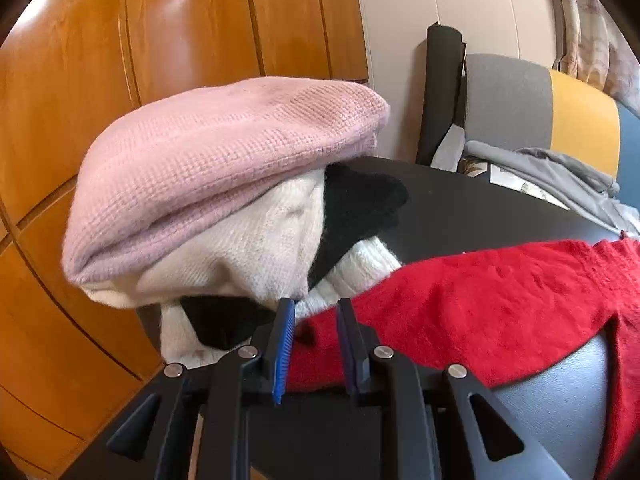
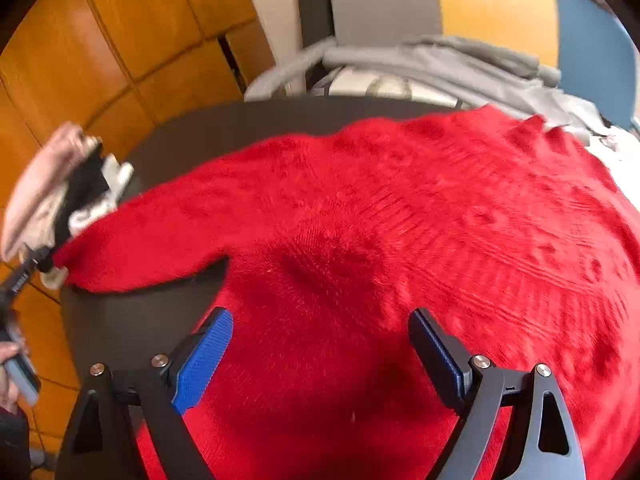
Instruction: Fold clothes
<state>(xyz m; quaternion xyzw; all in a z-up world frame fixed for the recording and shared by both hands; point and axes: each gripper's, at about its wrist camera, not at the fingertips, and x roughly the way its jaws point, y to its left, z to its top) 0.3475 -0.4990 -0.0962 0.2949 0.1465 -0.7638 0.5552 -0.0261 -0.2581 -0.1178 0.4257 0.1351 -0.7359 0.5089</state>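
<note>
The red sweater (image 2: 400, 216) is spread on the table (image 2: 132, 324); its soft, floppy sleeve cuff (image 1: 316, 336), at nine o'clock, is pinched by the left gripper (image 1: 316, 312). The right gripper (image 2: 320, 320) is held spread above.

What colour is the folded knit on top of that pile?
Pale pink: the folded knit tops the pile, clearest in the left wrist view.

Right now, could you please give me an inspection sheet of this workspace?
Surface: dark round table, mostly covered.
Job's things: fuzzy red knit sweater spread flat, sleeve toward the stack; folded pink waffle-knit garment atop cream and black knitwear.
Clutter: grey garment on the chair beyond.
Grippers: left gripper around the sleeve end, gap narrow; right gripper open over the sweater body.
Cables: nothing seen.
Surroundings: orange wooden panelling; grey, yellow and blue chair.
</note>
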